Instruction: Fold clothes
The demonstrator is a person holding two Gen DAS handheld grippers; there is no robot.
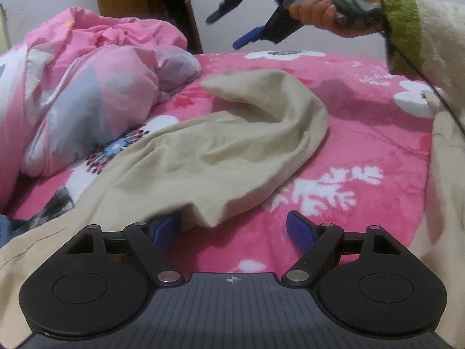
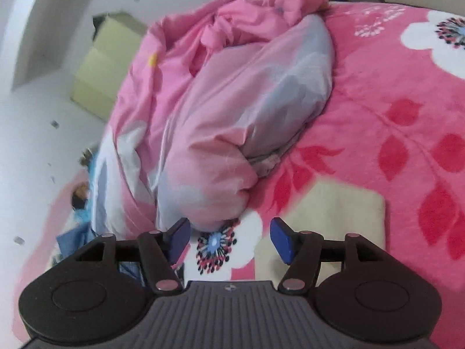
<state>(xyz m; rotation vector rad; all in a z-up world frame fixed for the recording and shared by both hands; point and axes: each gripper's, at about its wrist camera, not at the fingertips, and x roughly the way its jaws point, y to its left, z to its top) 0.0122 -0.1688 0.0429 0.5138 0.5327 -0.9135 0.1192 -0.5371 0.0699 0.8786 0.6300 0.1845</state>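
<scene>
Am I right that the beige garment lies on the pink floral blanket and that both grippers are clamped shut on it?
Not quite. The beige garment does lie on the pink floral blanket, but neither gripper grips it: the left wrist view shows the left gripper open at its edge and the right gripper open in the air.

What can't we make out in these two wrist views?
- Beige garment: left wrist view, near end cut off by the frame edge and the left gripper; type unclear.
- Left finger pad: partly under the garment's hem.
- Blue items: right wrist view, blurred beside the quilt.
</scene>
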